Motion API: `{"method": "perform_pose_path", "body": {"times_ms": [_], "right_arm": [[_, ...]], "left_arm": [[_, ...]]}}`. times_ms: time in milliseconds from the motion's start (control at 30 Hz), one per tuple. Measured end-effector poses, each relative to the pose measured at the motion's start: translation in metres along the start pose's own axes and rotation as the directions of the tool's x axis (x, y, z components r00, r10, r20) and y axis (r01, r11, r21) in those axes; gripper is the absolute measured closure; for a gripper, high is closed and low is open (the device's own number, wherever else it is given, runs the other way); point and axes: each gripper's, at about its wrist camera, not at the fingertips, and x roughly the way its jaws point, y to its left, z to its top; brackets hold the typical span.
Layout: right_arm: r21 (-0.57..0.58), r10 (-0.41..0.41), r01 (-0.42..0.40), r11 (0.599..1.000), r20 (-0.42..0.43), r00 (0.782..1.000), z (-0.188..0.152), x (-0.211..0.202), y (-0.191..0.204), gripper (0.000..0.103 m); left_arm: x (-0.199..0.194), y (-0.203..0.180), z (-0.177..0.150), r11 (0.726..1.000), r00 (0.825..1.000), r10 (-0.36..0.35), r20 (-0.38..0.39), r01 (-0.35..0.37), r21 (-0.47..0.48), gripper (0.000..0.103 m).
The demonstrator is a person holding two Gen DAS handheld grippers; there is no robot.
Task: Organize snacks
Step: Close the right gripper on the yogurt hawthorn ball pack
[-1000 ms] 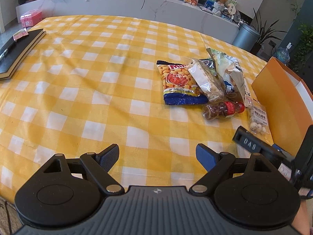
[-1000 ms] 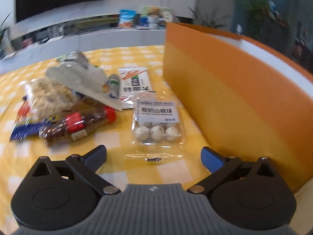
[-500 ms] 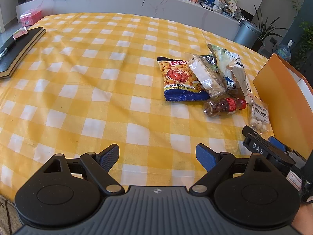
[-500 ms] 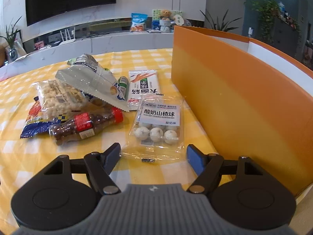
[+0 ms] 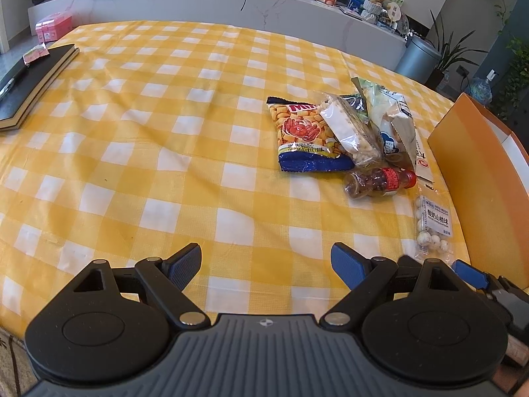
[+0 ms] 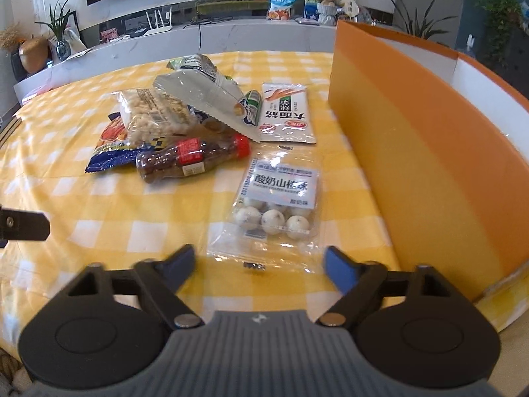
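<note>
Since a second ago the right gripper [image 6: 259, 266] is being backed off and rolled slightly; jaws are being reopened, nothing clamped, the clear packet of white balls [image 6: 274, 211] lying just ahead. Left gripper [image 5: 266, 264] is being held apart and idle over the checked cloth [image 5: 132, 152]. Remaining snacks [image 6: 185, 132] are being left piled beside the orange box [image 6: 413, 139], probably staged for loading; box contents cannot be told.
</note>
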Motion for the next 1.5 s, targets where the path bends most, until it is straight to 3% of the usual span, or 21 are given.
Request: {"method": "perform_pose_path", "body": {"times_ms": [133, 333, 400, 500, 567, 733, 933, 1067, 1200, 1233, 1267, 1500], "right_arm": [[0.064, -0.008, 0.007, 0.998, 0.008, 1.0, 0.006, 0.008, 0.001, 0.006], [0.043, -0.068, 0.066, 0.997, 0.061, 0.996, 0.011, 0.024, 0.011, 0.003], [0.042, -0.078, 0.075, 0.996, 0.081, 0.994, 0.01, 0.025, 0.012, 0.006], [0.01, -0.055, 0.054, 0.998, 0.108, 0.993, 0.009, 0.023, 0.013, 0.02], [-0.002, -0.047, 0.047, 0.999, 0.117, 0.992, 0.009, 0.019, 0.011, 0.035], [-0.022, -0.028, 0.03, 0.999, 0.111, 0.993, 0.008, 0.015, 0.006, 0.038], [-0.056, 0.01, -0.007, 0.998, 0.061, 0.998, 0.006, 0.008, -0.004, 0.036], [-0.038, -0.006, 0.01, 0.999, 0.084, 0.996, 0.003, 0.013, -0.006, 0.02], [-0.019, -0.02, 0.023, 1.0, 0.129, 0.991, 0.002, 0.02, -0.006, 0.015], [-0.017, -0.022, 0.025, 1.0, 0.132, 0.991, 0.003, 0.021, -0.006, 0.02], [-0.013, -0.027, 0.029, 1.0, 0.142, 0.99, 0.004, 0.021, -0.006, 0.04], [0.002, -0.044, 0.044, 0.999, 0.163, 0.986, 0.004, 0.017, -0.008, 0.042]], "left_arm": [[0.001, 0.0, 0.0, 1.0, 1.0, 0.001, -0.004, -0.001, 0.003, 0.0], [0.003, -0.001, -0.001, 1.0, 1.0, 0.004, -0.012, -0.004, 0.005, 0.0], [0.004, -0.001, -0.002, 1.0, 1.0, 0.006, -0.013, -0.006, 0.006, 0.0], [0.005, -0.001, -0.002, 1.0, 1.0, 0.009, -0.014, -0.009, 0.009, 0.0], [0.006, -0.001, -0.003, 1.0, 1.0, 0.015, -0.014, -0.014, 0.014, 0.0], [0.006, -0.004, -0.004, 0.999, 1.0, 0.018, 0.01, -0.019, 0.034, 0.0], [0.008, -0.01, -0.005, 0.997, 0.999, 0.029, 0.041, -0.032, 0.072, 0.0], [0.011, -0.013, -0.007, 0.995, 0.998, 0.024, 0.052, -0.029, 0.098, 0.0], [-0.001, -0.017, -0.003, 0.991, 0.993, -0.032, 0.115, 0.017, 0.13, 0.0], [-0.005, -0.018, -0.003, 0.989, 0.991, -0.035, 0.126, 0.017, 0.144, 0.0], [-0.007, -0.023, 0.0, 0.986, 0.992, -0.027, 0.127, 0.006, 0.165, 0.0], [-0.01, -0.051, 0.011, 0.952, 0.989, -0.04, 0.145, -0.006, 0.307, 0.0]]}}
